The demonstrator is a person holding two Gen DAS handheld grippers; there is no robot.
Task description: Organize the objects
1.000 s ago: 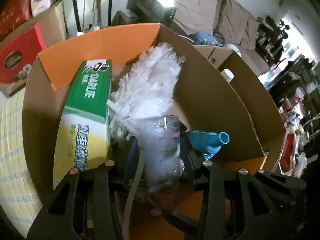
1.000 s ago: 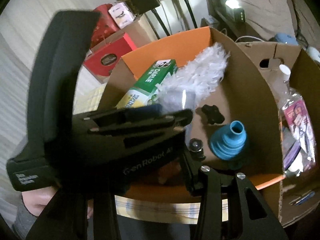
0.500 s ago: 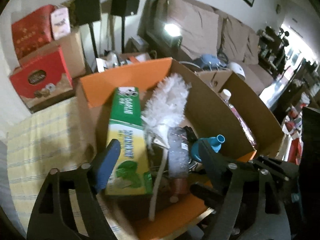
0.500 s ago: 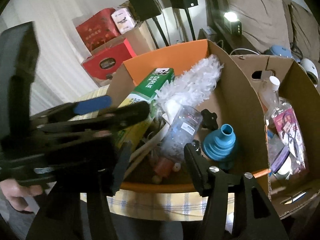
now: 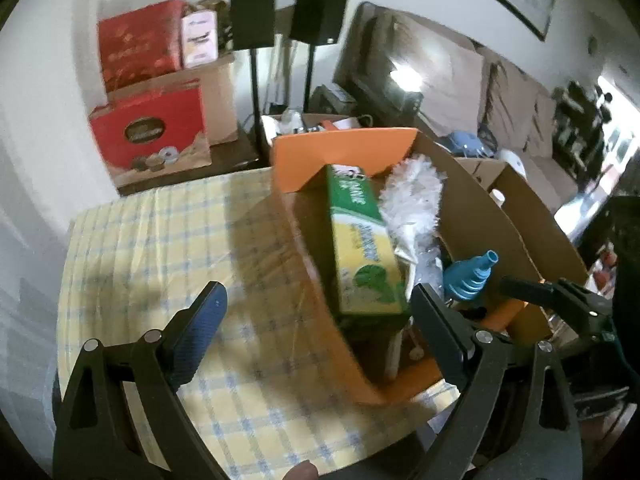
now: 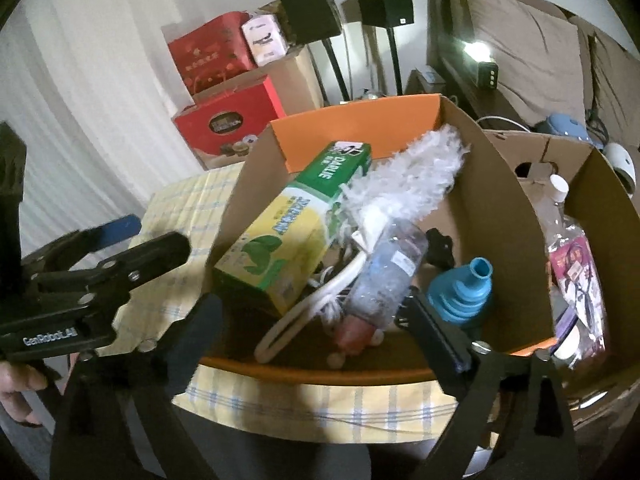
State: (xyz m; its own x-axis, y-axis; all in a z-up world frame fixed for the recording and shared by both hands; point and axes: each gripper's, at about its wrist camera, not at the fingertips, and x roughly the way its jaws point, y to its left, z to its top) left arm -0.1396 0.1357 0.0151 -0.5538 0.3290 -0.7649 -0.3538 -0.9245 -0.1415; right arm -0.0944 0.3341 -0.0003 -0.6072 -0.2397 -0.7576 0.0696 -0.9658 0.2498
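An open cardboard box [image 6: 516, 240] with orange flaps stands on the checked tablecloth [image 5: 168, 248]. In it lie a green and yellow Darlie carton [image 6: 292, 220], a white fluffy duster [image 6: 412, 176], a clear plastic bottle [image 6: 384, 280] and a blue funnel-shaped piece [image 6: 460, 296]. The carton [image 5: 360, 248] and blue piece [image 5: 468, 280] also show in the left wrist view. My left gripper [image 5: 316, 320] is open and empty, above the cloth at the box's left wall. My right gripper [image 6: 316, 320] is open and empty before the box's near edge.
A second cardboard box [image 6: 592, 184] with a bottle and packets stands right of the first. Red gift boxes [image 5: 152, 128], two black speakers on stands [image 5: 256, 16] and a sofa [image 6: 520, 40] are behind the table. The table's near edge is just below the grippers.
My left gripper opened, let go of the clear bottle into the box, and drew back up and to the left. My right gripper has pulled back a little.
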